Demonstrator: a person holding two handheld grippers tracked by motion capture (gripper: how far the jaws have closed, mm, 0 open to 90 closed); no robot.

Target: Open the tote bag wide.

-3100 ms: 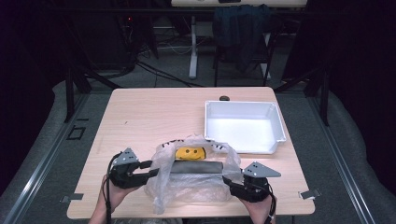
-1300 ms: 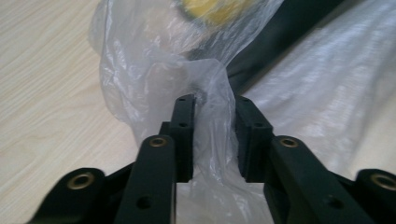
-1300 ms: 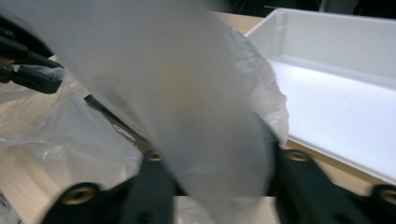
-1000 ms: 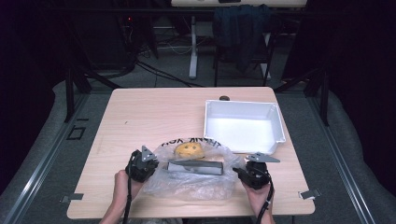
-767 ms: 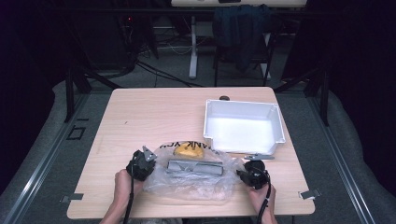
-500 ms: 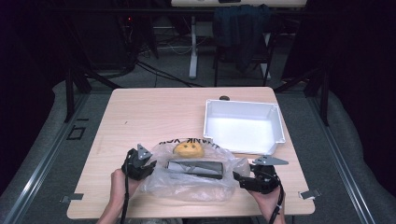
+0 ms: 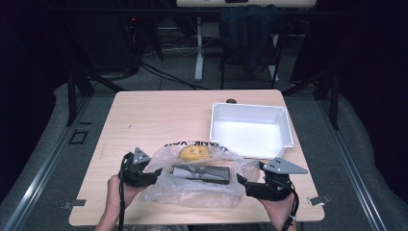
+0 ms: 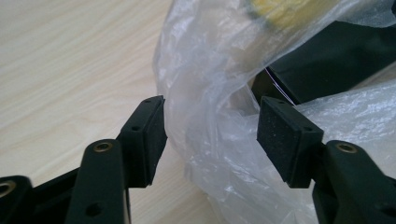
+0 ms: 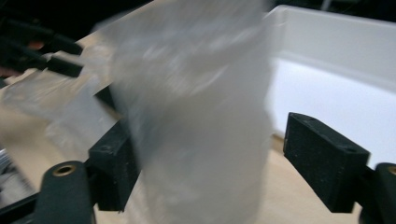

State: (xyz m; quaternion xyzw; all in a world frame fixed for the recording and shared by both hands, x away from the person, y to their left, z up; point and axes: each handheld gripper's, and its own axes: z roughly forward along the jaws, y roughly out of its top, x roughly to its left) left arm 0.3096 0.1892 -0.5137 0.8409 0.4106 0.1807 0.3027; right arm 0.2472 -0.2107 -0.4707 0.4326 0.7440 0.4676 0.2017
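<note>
Light wooden desk (image 7: 159, 120) in dark room. Crumpled clear bag (image 7: 195, 180) lay near; both grippers' fingers had just been opening, bag film loose between them.

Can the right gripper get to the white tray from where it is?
Probably yes. The right gripper sits open at the plastic bag's edge, and the white tray lies just beyond it with only bare table between.

You have a thin, crinkled, glossy clear plastic bag (image 7: 195, 180) on a pale, matt wood-grain table (image 7: 159, 115). Your gripper's pads (image 8: 285, 135) look like rough black foam. The white tray (image 7: 250, 127) looks like smooth plastic.
</note>
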